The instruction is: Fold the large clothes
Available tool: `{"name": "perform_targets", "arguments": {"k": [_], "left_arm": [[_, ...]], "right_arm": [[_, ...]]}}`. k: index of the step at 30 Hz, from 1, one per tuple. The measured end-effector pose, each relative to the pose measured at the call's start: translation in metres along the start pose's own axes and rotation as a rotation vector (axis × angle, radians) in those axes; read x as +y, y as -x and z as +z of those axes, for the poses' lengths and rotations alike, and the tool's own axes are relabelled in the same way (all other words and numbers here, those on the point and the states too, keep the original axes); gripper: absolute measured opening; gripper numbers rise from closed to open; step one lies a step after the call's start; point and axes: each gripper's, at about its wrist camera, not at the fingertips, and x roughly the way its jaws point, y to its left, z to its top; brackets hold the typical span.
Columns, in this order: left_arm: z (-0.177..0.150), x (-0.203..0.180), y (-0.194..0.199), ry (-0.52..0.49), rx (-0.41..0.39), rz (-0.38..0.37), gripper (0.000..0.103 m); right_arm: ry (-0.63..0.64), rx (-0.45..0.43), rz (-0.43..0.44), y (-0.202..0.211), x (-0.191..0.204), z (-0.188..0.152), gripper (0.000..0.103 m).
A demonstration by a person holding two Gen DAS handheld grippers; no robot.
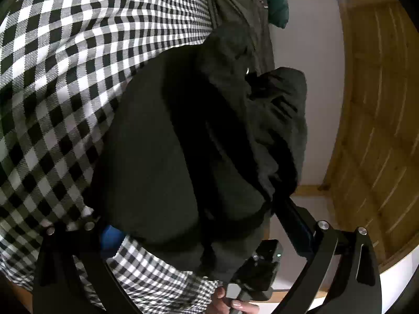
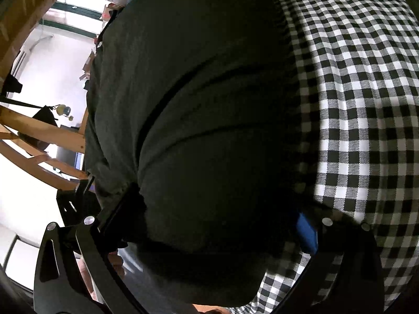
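A bulky dark green garment is held bunched above a black-and-white checked cloth. My left gripper has the thick bundle filling the gap between its fingers, with the blue pad pressed against the fabric. My right gripper grips the same garment, which spills over both of its fingers and partly covers the blue pad. In the left wrist view the right gripper shows at the bottom, with a person's hand on it.
The checked cloth spreads wide beneath the garment. A wooden panelled wall and a white wall stand to one side. An olive zipped garment and a teal one lie farther off. A wooden frame is at the left in the right wrist view.
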Motion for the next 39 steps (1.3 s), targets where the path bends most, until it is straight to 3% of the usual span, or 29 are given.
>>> {"name": "perform_targets", "arguments": {"k": [5,6,7,9,11,14,17,19,22,23,25,28,30,34,39], "left_arm": [[0.019,0.006,-0.015,0.046,0.082,-0.023,0.097],[0.021,0.006,-0.015,0.046,0.079,-0.029,0.088],[0.020,0.005,-0.015,0.028,0.071,-0.028,0.070],[0.019,0.003,-0.016,0.000,0.070,-0.034,0.058],[0.023,0.004,-0.016,0.007,0.092,-0.041,0.052],[0.027,0.002,-0.017,-0.015,0.128,-0.025,0.049],[0.029,0.001,-0.022,-0.027,0.164,-0.011,0.048],[0.030,-0.002,-0.024,-0.037,0.173,-0.006,0.048],[0.033,-0.010,-0.025,-0.064,0.164,0.012,0.048],[0.033,-0.017,-0.023,-0.082,0.155,0.025,0.048],[0.030,-0.034,-0.018,-0.137,0.168,0.037,0.048],[0.013,-0.045,-0.010,-0.182,0.227,0.039,0.048],[-0.004,-0.030,-0.005,-0.142,0.251,0.051,0.049],[-0.005,-0.014,-0.017,-0.154,0.231,0.089,0.055],[-0.007,-0.054,-0.014,-0.259,0.205,0.089,0.051]], "right_arm": [[-0.020,0.004,0.064,-0.004,-0.004,0.001,0.101],[-0.031,-0.001,0.094,-0.004,-0.006,0.001,0.101],[-0.042,-0.010,0.122,-0.003,-0.008,0.001,0.101],[-0.080,-0.021,0.205,0.002,-0.019,0.003,0.101],[-0.166,-0.025,0.344,0.009,-0.038,0.008,0.101],[-0.237,-0.004,0.449,0.009,-0.054,0.014,0.101],[-0.269,0.025,0.428,-0.002,-0.058,0.026,0.101],[-0.260,0.024,0.351,-0.014,-0.049,0.037,0.101],[-0.093,0.048,0.247,-0.022,-0.015,0.035,0.095],[-0.071,0.051,0.255,-0.015,-0.013,0.031,0.078],[-0.070,0.043,0.304,0.000,-0.014,0.021,0.070],[-0.069,0.014,0.319,0.025,-0.018,-0.011,0.068],[-0.089,0.012,0.324,0.028,-0.029,-0.032,0.068],[-0.165,0.003,0.384,0.014,-0.060,-0.047,0.068],[-0.098,-0.080,0.380,0.043,-0.038,-0.052,0.063]]}}
